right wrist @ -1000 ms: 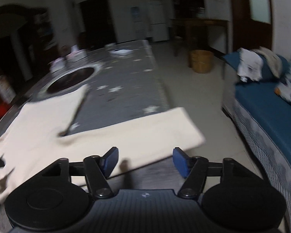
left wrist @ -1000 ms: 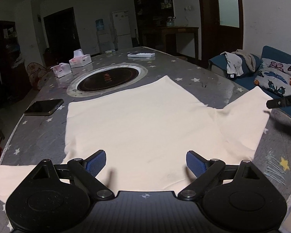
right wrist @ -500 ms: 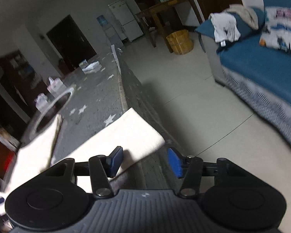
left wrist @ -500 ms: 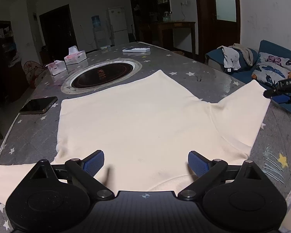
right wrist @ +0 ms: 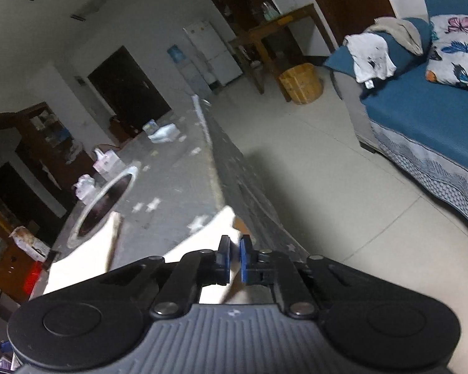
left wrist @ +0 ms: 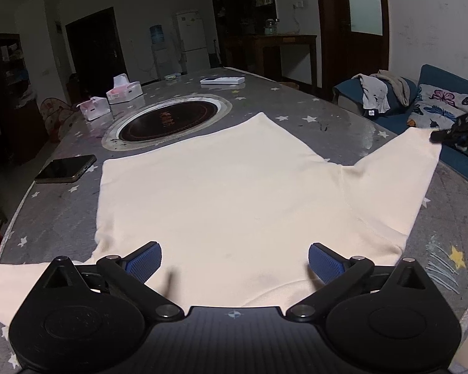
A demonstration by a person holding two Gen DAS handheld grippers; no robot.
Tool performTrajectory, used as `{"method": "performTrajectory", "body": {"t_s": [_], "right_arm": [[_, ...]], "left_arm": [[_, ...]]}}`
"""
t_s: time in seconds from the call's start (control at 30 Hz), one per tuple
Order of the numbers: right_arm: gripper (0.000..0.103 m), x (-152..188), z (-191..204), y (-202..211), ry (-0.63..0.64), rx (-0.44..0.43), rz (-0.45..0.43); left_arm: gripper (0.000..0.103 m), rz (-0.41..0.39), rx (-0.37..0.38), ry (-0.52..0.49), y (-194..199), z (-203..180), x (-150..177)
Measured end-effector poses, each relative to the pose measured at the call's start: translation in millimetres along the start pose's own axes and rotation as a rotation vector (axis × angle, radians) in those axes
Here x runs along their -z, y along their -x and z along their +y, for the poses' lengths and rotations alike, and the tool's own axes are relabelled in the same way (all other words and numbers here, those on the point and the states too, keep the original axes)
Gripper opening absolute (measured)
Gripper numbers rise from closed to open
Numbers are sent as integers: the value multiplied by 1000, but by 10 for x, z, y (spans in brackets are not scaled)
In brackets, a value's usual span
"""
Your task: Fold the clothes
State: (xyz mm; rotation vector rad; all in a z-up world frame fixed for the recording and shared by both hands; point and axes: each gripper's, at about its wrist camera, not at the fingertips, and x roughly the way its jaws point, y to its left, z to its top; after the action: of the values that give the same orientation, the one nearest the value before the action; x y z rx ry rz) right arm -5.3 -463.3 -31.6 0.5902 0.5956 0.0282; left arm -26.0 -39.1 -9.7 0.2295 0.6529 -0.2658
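A cream T-shirt (left wrist: 221, 193) lies flat on the grey star-patterned table (left wrist: 343, 124), collar toward me and sleeves spread left and right. My left gripper (left wrist: 234, 261) hovers open over the collar end, holding nothing. The right sleeve (left wrist: 396, 174) reaches the table's right edge, where the dark tip of my right gripper (left wrist: 452, 131) meets its far corner. In the right wrist view my right gripper (right wrist: 234, 258) is shut on the sleeve's edge (right wrist: 215, 227), cream cloth pinched between the blue pads.
A black phone (left wrist: 66, 168) lies left of the shirt. A round inset cooktop (left wrist: 168, 120) sits beyond the hem, with tissue boxes (left wrist: 123, 91) and a flat white box (left wrist: 223, 80) farther back. A blue sofa (right wrist: 421, 115) with clothes stands right of the table.
My right gripper swung to the sleeve's corner at the table edge and closed on it. The left gripper stayed open and drew back slightly toward the collar.
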Motion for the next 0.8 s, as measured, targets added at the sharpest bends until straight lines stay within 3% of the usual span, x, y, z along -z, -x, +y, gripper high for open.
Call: {"method": "performTrajectory", "body": {"t_s": [0.4,0.8], "right_arm": [[5,-166,976,233,151,-229,-25],[5,125,2232,-5,326,-442,84]], "left_arm": [[103,-15,-72,72,153,381,86],[103,-34,-113,162,296,760,264]]}}
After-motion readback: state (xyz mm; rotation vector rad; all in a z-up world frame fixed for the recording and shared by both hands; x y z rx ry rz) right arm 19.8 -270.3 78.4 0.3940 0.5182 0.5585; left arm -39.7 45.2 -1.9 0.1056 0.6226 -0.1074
